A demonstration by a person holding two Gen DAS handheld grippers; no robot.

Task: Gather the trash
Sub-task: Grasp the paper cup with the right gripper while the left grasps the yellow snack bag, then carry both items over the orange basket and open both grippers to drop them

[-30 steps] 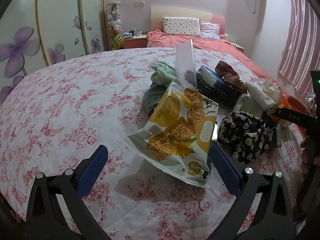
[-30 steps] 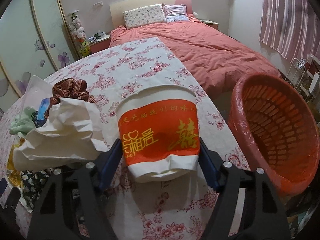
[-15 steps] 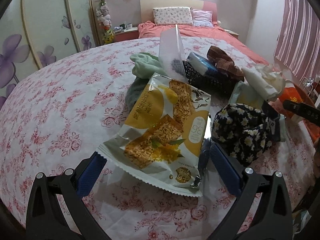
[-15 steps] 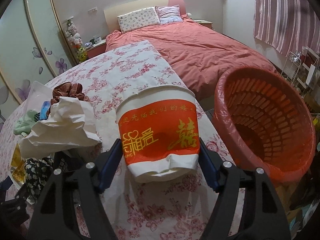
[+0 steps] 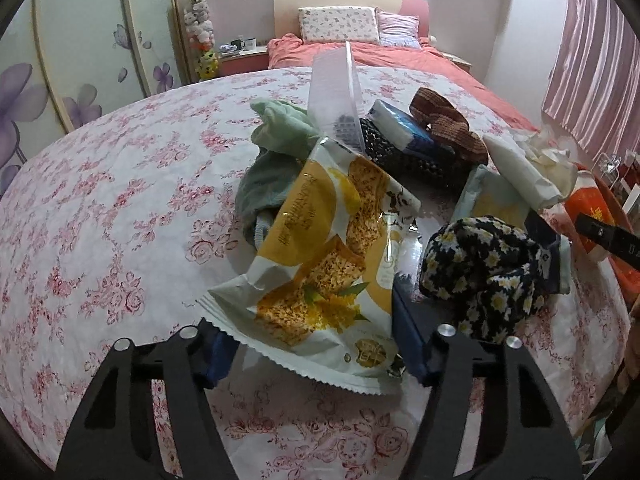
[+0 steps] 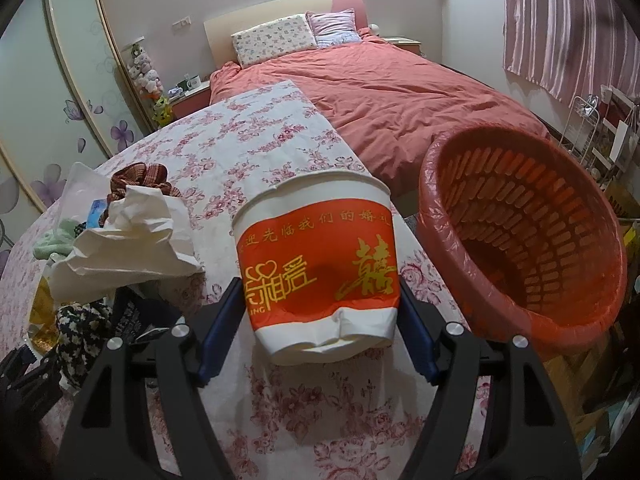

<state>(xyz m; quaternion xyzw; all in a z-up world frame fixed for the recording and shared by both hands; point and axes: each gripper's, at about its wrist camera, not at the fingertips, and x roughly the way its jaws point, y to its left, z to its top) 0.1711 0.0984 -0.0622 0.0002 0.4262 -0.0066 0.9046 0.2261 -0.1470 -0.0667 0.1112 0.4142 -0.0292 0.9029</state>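
- Left wrist view: the left tool (image 5: 310,344) is seen closing around a yellow snack wrapper (image 5: 324,264), which lies between its blue pads on the floral-clothed bench (image 5: 100,220); whether the pads already press it cannot be told.
- Just beside the wrapper, a daisy-print cloth (image 5: 484,272) and a green cloth (image 5: 276,128) are piled.
- Right wrist view: a dented red-and-white paper cup (image 6: 320,264) is gripped by the right tool (image 6: 320,320), its pads set against both sides.
- An orange basket (image 6: 480,312) is seen just right of the cup, beyond the bench edge.
- Crumpled white paper (image 6: 128,244) is seen to the cup's left.
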